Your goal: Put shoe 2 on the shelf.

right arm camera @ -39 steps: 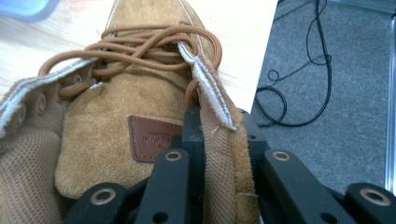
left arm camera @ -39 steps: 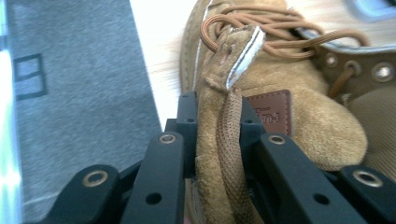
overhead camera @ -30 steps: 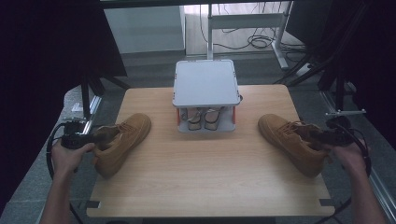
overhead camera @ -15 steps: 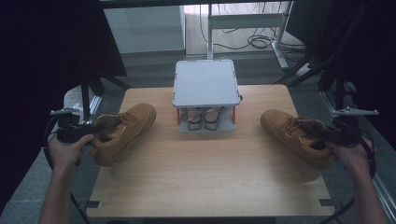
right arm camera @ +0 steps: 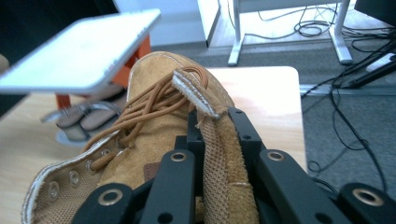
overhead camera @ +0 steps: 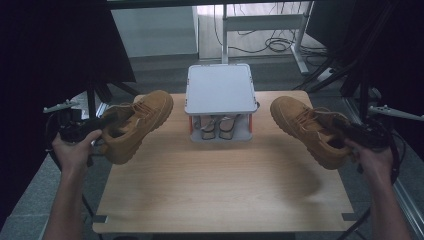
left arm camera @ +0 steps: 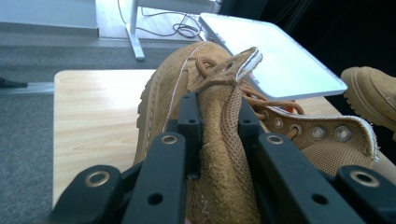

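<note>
Boots, tan suede, one pair, laced. Left boot (overhead camera: 134, 125): left-centre of the high view, clear of the table (overhead camera: 220, 195), toe pointing toward the upper middle. Right boot (overhead camera: 311, 131): right-centre of the frame, likewise in the air, toe angled to the upper left. Left gripper (left arm camera: 215, 133): jaws clamped on the left boot's collar, suede outside, mesh lining inside. Right gripper (right arm camera: 215, 135): jaws clamped the same way on the right boot's collar beside the tongue.

Rack (overhead camera: 219, 90): small two-level stand with a white top shelf on orange legs, upper middle of the table, between the two boots. Sandals (overhead camera: 219, 125): a pair on its lower level, under the white shelf.

Step in hand, judged: both boots carried together, probably bound for the rack's free top shelf. Next move, judged: bring each boot inward above the shelf, level the soles, set them side by side, then release the collars.
</note>
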Demonstrator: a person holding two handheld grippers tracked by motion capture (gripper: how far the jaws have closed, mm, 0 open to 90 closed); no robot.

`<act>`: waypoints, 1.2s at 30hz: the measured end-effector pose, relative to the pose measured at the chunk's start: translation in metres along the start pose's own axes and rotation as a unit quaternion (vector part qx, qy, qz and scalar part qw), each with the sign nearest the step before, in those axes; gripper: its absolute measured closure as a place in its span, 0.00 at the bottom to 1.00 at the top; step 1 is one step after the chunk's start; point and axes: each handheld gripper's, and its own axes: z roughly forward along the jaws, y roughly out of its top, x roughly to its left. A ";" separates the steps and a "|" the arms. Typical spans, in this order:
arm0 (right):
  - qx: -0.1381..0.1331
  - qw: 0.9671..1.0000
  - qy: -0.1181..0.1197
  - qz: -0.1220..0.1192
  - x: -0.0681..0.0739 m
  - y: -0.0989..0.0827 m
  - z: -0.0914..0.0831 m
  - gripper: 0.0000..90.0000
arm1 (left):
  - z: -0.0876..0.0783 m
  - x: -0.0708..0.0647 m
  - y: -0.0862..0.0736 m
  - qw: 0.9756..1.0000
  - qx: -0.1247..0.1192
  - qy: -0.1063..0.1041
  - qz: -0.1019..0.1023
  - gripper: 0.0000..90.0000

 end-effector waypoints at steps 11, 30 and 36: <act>-0.035 0.999 0.011 0.010 0.030 0.030 0.004 0.90 | 0.006 -0.017 0.024 1.000 -0.016 -0.006 0.004 0.87; -0.070 0.995 0.025 0.069 0.089 0.087 0.056 0.90 | 0.071 -0.053 0.092 0.997 -0.050 -0.049 -0.025 0.87; -0.070 0.995 0.018 0.073 0.108 0.108 0.079 0.89 | 0.105 -0.063 0.110 0.997 -0.043 -0.052 -0.028 0.87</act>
